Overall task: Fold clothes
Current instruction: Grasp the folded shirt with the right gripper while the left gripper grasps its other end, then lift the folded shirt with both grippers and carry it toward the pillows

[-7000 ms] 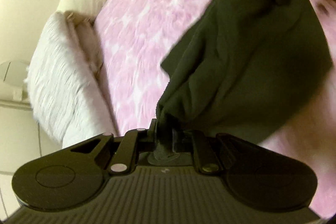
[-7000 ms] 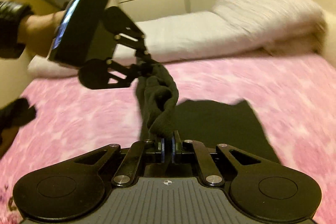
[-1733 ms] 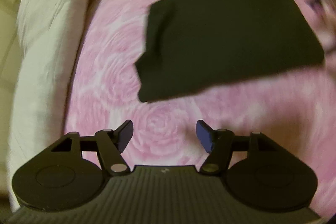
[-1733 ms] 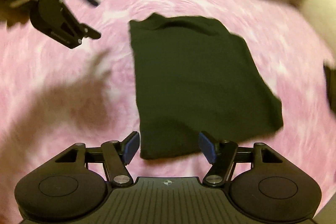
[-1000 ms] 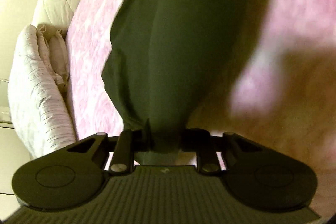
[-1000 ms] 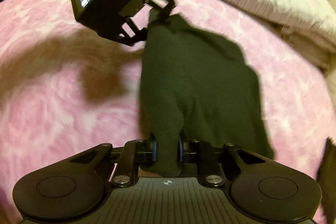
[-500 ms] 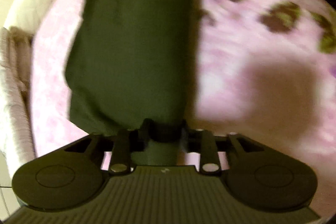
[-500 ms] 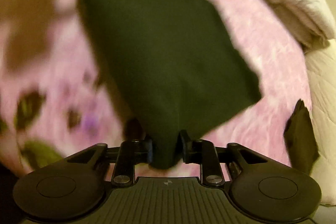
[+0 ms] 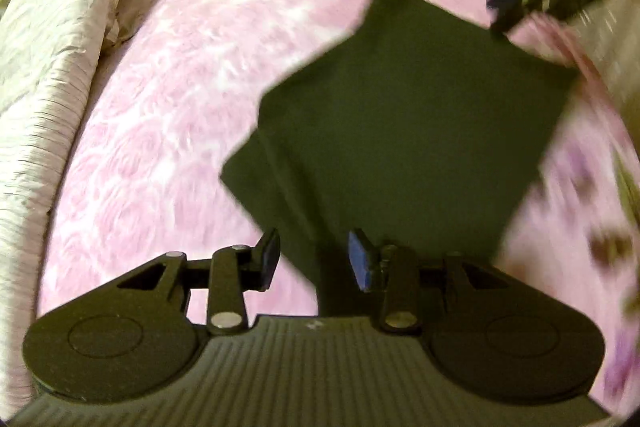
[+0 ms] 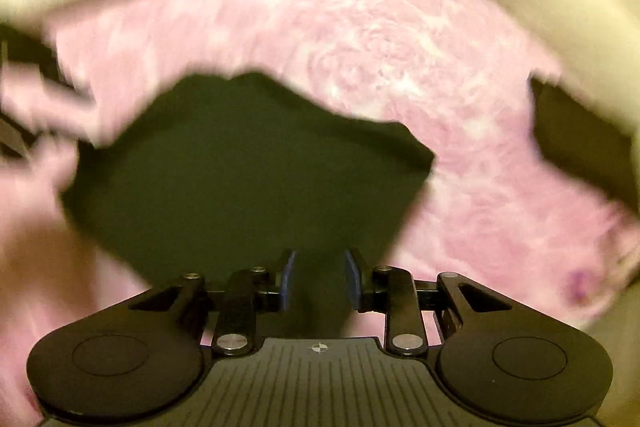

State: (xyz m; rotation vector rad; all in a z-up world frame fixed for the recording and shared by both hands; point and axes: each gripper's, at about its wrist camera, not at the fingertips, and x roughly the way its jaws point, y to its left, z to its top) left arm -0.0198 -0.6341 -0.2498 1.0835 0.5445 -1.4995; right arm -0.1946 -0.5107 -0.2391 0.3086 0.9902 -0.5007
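Bed, pink blanket (image 9: 168, 131). Left claw (image 9: 314, 261) and right claw (image 10: 318, 279): jaws parted, holding nothing, each over a near edge of the folded black garment (image 9: 400, 147), which lies flat at 12 o'clock. Pillows (image 9: 48, 67) at 10 o'clock. Another dark garment (image 10: 580, 143) beyond. Risk: claws snagging cloth, undoing the fold.

I see a pink rose-print bedspread (image 9: 192, 99), with a white ribbed duvet (image 9: 44, 75) bunched along its edge beside a cream pillow (image 10: 560, 27).
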